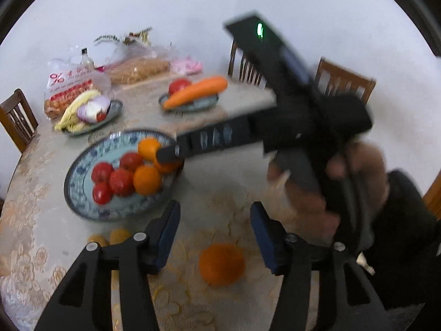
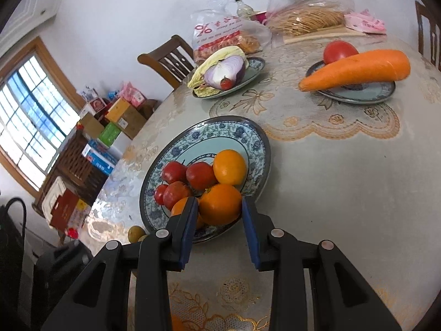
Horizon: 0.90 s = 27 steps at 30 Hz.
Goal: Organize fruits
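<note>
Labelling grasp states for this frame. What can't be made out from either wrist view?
- Right gripper: pads flank an orange over the blue plate; actual contact not resolvable.
- Third orange, right wrist view: mostly hidden by the finger.
- Small yellow-brown fruits, left wrist view: blurred, partly behind the left gripper; type unclear.
- Loose orange: motion-blurred.

The right gripper (image 2: 220,215), black with blue pads, brackets a round orange fruit (image 2: 219,204) at the near rim of a blue-patterned ceramic plate (image 2: 256,140) holding red tomatoes (image 2: 201,175) and oranges.
</note>
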Motion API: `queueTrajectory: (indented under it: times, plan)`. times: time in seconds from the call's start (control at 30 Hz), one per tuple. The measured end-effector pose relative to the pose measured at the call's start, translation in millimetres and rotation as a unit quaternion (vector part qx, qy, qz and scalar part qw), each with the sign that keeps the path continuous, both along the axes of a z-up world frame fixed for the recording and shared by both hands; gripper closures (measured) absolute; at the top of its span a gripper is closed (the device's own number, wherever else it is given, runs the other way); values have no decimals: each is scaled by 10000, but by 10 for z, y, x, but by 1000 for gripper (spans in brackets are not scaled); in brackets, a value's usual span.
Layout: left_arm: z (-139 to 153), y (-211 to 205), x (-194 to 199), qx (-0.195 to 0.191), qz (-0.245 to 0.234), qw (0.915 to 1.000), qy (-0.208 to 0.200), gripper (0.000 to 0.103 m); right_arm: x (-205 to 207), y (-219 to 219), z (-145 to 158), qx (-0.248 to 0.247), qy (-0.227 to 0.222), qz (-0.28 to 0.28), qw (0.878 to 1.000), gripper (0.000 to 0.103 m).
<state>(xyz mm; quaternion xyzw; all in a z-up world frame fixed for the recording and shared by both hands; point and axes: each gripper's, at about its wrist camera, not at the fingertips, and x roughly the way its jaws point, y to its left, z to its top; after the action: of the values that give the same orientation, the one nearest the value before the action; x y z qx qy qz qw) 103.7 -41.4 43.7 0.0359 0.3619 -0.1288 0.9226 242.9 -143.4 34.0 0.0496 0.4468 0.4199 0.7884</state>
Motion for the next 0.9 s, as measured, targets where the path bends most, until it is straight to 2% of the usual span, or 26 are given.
queueTrajectory:
  times: [0.07, 0.13, 0.23, 0.37, 0.5, 0.6, 0.73, 0.8, 0.87, 0.9]
  plan:
    - [-64, 14, -19, 34, 35, 9999, 124, 50, 17, -22, -11, 80, 84, 4, 9999, 66]
    - [-102, 47, -68, 59, 83, 9998, 185, 52, 29, -62, -25, 204, 224, 10, 9995, 55]
    - [-139, 75, -110, 183, 242, 9992, 266, 52, 8, -132, 6, 441, 255, 10, 9987, 55]
    - [-168, 136, -185, 168, 377, 9986, 332, 52, -28, -259, 71, 619, 91, -145, 9979, 54]
    - [-137, 279, -286, -106, 518, 9981, 320, 53, -14, -345, 64, 767, 178, -276, 9965, 53]
    - [-90, 362, -356, -211, 636, 9972, 326, 62, -4, -362, 65, 829, 227, -290, 9959, 53]
    - [-90, 452, -447, -491, 644, 9960, 389, 62, -36, -327, 69, 832, 188, -174, 9962, 53]
    - [-89, 443, -496, -528, 646, 9958, 387, 62, -56, -304, 75, 805, 148, -116, 9966, 53]
    - [-92, 427, -537, -528, 628, 9959, 378, 68, -75, -291, 81, 794, 109, -92, 9967, 53]
    - [-99, 420, -539, -507, 622, 9960, 392, 68, -79, -283, 83, 792, 96, -82, 9968, 53]
